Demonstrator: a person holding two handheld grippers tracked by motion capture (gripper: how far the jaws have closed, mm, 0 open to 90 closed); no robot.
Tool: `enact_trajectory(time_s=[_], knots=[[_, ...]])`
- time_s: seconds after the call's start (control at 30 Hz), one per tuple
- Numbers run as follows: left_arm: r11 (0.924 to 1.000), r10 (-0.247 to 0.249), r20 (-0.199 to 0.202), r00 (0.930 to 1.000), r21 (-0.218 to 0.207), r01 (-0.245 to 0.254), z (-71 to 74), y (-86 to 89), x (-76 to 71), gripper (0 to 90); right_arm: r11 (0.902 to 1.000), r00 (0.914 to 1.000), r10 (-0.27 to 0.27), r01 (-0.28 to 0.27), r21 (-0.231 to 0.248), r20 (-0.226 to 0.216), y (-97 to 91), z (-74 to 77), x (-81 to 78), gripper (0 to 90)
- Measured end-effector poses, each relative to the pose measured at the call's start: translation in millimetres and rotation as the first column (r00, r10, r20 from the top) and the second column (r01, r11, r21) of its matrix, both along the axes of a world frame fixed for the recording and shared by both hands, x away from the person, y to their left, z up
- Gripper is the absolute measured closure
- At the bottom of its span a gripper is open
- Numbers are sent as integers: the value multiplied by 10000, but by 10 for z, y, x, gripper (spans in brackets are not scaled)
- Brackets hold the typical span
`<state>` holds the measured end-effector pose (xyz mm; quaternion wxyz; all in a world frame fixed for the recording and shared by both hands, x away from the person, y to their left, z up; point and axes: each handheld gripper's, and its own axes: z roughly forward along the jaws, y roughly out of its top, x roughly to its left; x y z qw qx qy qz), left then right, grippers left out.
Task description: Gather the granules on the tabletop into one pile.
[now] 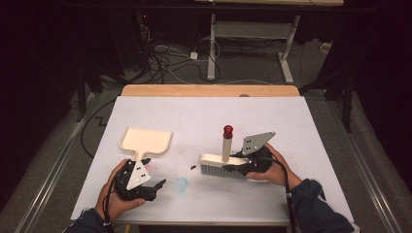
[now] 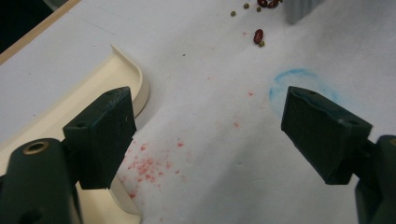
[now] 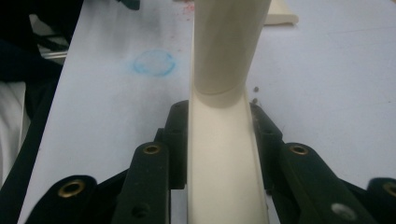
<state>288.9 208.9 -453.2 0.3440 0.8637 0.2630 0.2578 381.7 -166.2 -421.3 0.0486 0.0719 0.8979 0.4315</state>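
A cream hand brush (image 1: 221,162) with grey bristles stands on the white table, its upright handle (image 1: 227,141) topped by a red cap. My right gripper (image 1: 247,165) is shut on the right end of the brush body (image 3: 224,158), with a jaw pressed against each side. A cream dustpan (image 1: 145,140) lies flat at the left, its handle toward me. Beside the dustpan's handle, my left gripper (image 1: 158,177) rests low on the table, open with nothing between its jaws (image 2: 215,135). The dustpan rim (image 2: 133,74) sits just behind its left jaw. Several small beans (image 2: 258,36) lie by the bristles.
A blue ring mark (image 1: 180,184) and red speckled stains (image 2: 149,163) are on the white sheet between the grippers. The table's wooden far edge (image 1: 209,90) lies beyond. Cables and another table's legs stand on the floor behind.
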Motion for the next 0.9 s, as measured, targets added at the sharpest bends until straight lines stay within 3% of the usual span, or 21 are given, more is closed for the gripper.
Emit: enact_trajectory(time_s=[0.07, 0.13, 0.27, 0.33, 0.43, 0.53, 0.67, 0.77, 0.9], knots=[[10000, -2, 8, 10000, 6, 2, 1, -1, -1, 171, 9996, 9998, -158, 160, 213, -132, 25, 14, -9, 673], [10000, 16, 10, 10000, 15, -16, 2, -1, 1, 171, 9967, 9973, -701, 709, 391, -208, 77, 35, -51, 673], [10000, 36, 67, 10000, -44, -35, 16, 5, -2, 171, 9761, 9803, -1915, 1953, 957, -477, 302, 74, -226, 672], [9999, 61, 124, 9999, -99, -59, 28, 11, -5, 171, 9668, 9734, -2231, 2279, 1157, -528, 444, 80, -313, 672], [9997, 112, 133, 9998, -227, -109, 35, 32, -2, 171, 9524, 9608, -2583, 2707, 1399, -1006, 640, 42, -391, 672], [9996, 117, 100, 9999, -258, -114, 30, 37, -4, 171, 9432, 9492, -2925, 3063, 1289, -1159, 819, -46, -412, 672], [9996, 96, 94, 9999, -269, -93, 25, 37, -10, 171, 9194, 9217, -3628, 3780, 1084, -1374, 957, -184, -355, 673], [9995, 141, 59, 9999, -280, -139, 18, 42, -9, 171, 8951, 8974, -4260, 4366, 909, -1151, 944, -194, -314, 672], [9998, 71, -7, 10000, -172, -71, 12, 30, -14, 171, 8531, 8533, -5066, 5168, 713, -1237, 810, -197, -259, 670]])
